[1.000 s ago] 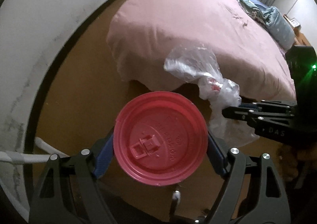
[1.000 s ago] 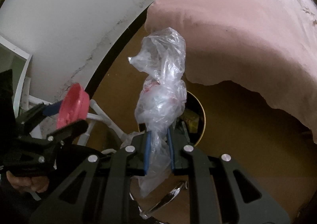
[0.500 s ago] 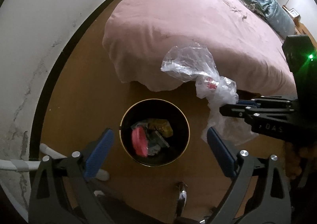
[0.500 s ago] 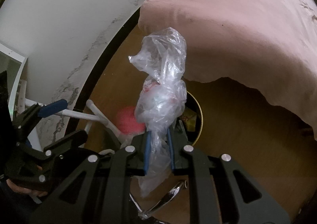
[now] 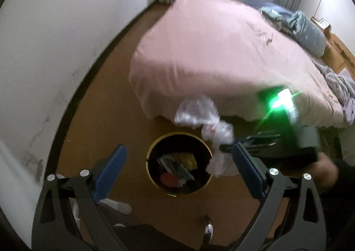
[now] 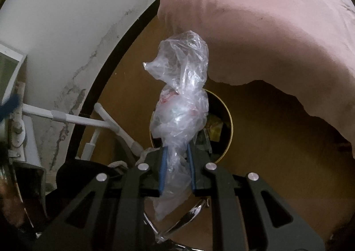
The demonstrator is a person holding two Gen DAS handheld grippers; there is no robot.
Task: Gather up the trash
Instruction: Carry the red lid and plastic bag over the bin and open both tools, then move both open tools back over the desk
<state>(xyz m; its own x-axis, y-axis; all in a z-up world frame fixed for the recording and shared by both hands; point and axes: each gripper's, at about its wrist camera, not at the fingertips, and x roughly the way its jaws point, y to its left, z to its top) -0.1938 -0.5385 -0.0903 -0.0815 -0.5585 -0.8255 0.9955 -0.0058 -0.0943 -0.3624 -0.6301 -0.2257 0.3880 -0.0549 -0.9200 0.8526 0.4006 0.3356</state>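
The left tongs (image 5: 177, 169) stood spread wide with nothing between their blue pads (image 5: 110, 167), hanging above the round bin (image 5: 153, 151) on the brown floor (image 5: 99, 118). Through the gap the bin's dark inside showed, gold at the rim, with mixed rubbish in it: a red lid (image 5: 169, 179) lying low at the near side and a yellow wrapper (image 5: 188, 160) farther back. Any print on the wrapper was too small and blurred to read.

The right tongs (image 6: 177, 169) pinched the lower neck of a crumpled clear plastic bag (image 6: 180, 104); their jaws were just opening, yet the pads still pressed on the film. The bag rose above the pads in a twisted bundle with a tail hanging below them, and faint red marks inside it could not be read as words. It hung directly over the bin's near rim, not yet inside. From the left wrist view the same bag (image 5: 204, 118) appeared smeared by motion beside the bin's right edge, with a green light (image 5: 280, 102) glowing on the right tool's body.

A bed under a pink cover (image 5: 210, 51) stood just behind the bin.
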